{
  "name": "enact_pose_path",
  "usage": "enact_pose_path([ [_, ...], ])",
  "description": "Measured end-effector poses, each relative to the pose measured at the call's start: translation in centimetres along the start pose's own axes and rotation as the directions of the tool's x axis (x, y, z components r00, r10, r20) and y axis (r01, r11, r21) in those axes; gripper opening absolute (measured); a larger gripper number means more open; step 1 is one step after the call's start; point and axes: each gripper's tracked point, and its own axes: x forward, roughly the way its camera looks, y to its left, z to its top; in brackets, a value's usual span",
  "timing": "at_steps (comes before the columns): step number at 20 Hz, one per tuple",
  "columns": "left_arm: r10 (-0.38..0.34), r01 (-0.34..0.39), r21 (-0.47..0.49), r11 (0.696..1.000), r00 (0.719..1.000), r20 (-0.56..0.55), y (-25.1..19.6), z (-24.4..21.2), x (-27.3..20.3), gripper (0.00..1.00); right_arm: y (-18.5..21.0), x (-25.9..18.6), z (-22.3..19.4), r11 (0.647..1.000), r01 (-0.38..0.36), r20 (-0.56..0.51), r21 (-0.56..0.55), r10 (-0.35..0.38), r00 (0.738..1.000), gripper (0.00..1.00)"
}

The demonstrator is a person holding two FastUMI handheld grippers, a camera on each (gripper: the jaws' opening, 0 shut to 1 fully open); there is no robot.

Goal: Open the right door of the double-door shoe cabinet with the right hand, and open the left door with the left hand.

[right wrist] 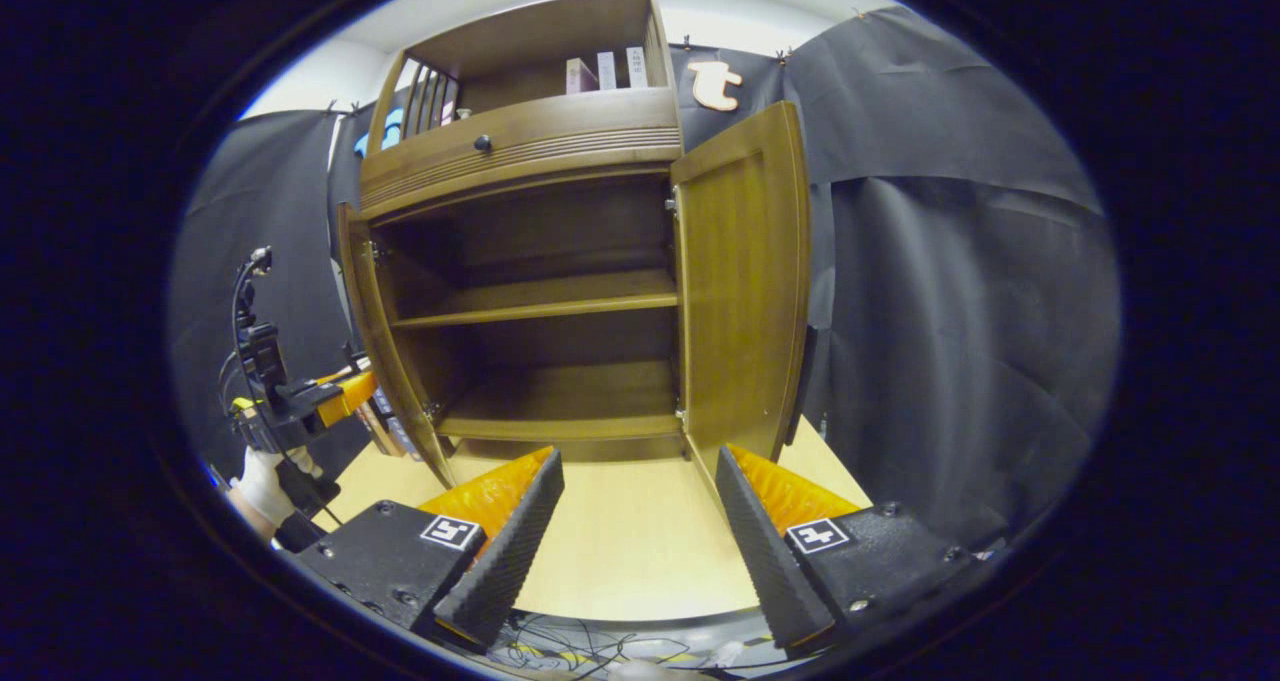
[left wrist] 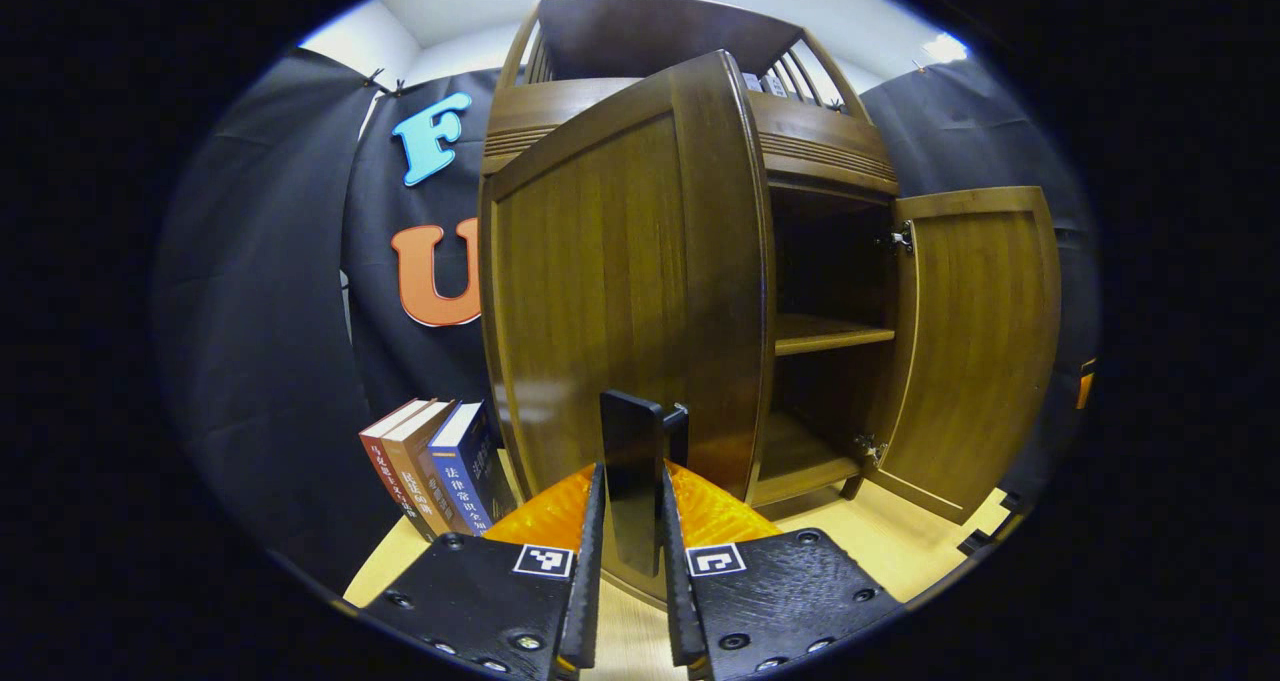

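Black cloth behind, brown cabinet [right wrist: 530, 291] wide open: right door [right wrist: 745, 281] swung out, left gripper [left wrist: 632, 501] jaws grasping left door's [left wrist: 620, 291] handle [left wrist: 632, 471], right gripper [right wrist: 640, 521] jaws released

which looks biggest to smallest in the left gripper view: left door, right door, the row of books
1. left door, though it sits nearest the camera, which inflates it
2. right door
3. row of books, clearly smallest
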Motion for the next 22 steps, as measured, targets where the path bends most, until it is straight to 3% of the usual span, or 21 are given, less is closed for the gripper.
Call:
enact_pose_path([
  [1, 0.004, -0.004, -0.002, 1.000, 1.000, 0.010, 0.1, 0.0, 0.7, 0.15, 0.2, 0.1, -0.1, 1.000, -0.004, 0.000, -0.004, 0.004, 1.000, 0.97],
  [4, 0.016, -0.015, -0.010, 1.000, 1.000, 0.014, 1.6, -0.4, -0.2, 0.14, 0.8, 0.6, -0.4, 1.000, -0.025, -0.013, -0.004, 0.025, 1.000, 0.97],
  [7, 0.026, -0.026, -0.021, 0.999, 0.999, 0.024, 3.0, -0.5, -0.8, 0.06, 1.4, 1.2, -0.5, 0.999, -0.037, -0.023, -0.015, 0.037, 0.999, 0.97],
  [10, 0.053, -0.053, -0.028, 0.998, 0.999, 0.013, 4.8, -0.6, -1.8, 0.06, 2.1, 1.6, -0.7, 0.998, -0.056, -0.033, -0.015, 0.056, 0.998, 0.97],
  [11, 0.066, -0.065, -0.022, 0.998, 0.998, 0.024, 5.3, -0.7, -2.6, 0.00, 2.4, 1.7, -0.8, 0.998, -0.062, -0.035, -0.017, 0.061, 0.997, 0.97],
  [17, 0.117, -0.115, -0.045, 0.992, 0.993, 0.031, 8.9, -0.9, -3.4, 0.00, 3.7, 2.0, -1.1, 0.995, -0.094, -0.046, -0.033, 0.093, 0.995, 0.97],
  [22, 0.101, -0.100, -0.007, 0.995, 0.994, 0.051, 10.0, -0.8, -3.6, 0.00, 4.8, 2.2, -1.1, 0.992, -0.121, -0.054, -0.033, 0.119, 0.991, 0.95],
])
